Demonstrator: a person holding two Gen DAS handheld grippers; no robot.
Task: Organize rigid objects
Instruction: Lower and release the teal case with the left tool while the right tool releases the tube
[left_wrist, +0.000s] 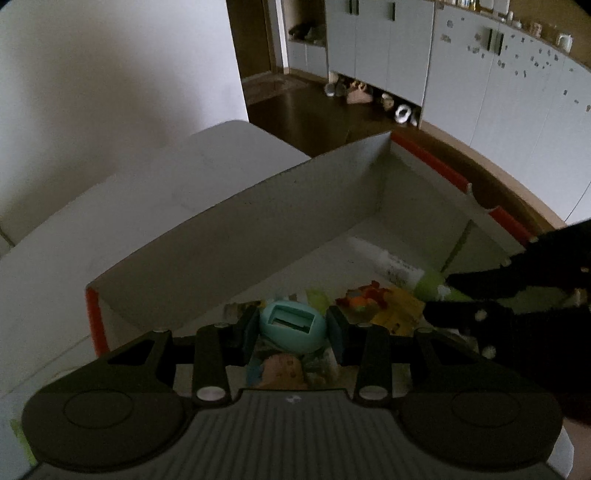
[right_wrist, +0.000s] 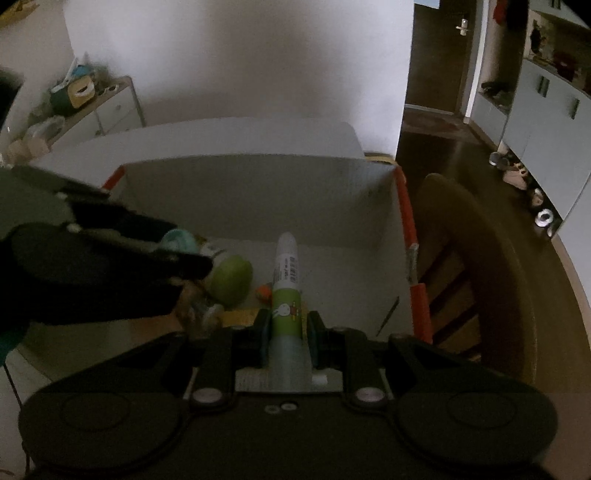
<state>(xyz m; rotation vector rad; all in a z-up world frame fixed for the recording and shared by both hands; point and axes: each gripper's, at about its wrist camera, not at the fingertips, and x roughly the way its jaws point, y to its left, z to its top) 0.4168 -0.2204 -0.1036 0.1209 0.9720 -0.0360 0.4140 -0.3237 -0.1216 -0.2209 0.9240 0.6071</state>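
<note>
Grip comes first in this step: each claw carries one thing down into the box (right_wrist: 258, 192), and both should be set down, not dropped. The left gripper (left_wrist: 291, 328) is partly closed, its pads on the two sides of a teal egg (left_wrist: 290, 326) with a slot in its top. The egg is round, so I judge it can roll once it is free; better to lower it until it touches the floor of the box, beside the things that already lie there, and only then open.

The right gripper (right_wrist: 286, 332) is closed narrow on a tube (right_wrist: 286, 280), held near its lower end, with the white cap pointing forward toward the far wall of the box. A long tube gripped at one end can swing, so lay it flat along the floor first.

On the floor near the front edge lie a green ball (right_wrist: 231, 278), something orange and some yellow packets; exact contact between them I cannot tell. The far half of the box is bare, so the tube fits there. Both claws are close together over the near part, so one should release first and go out before the other.
</note>
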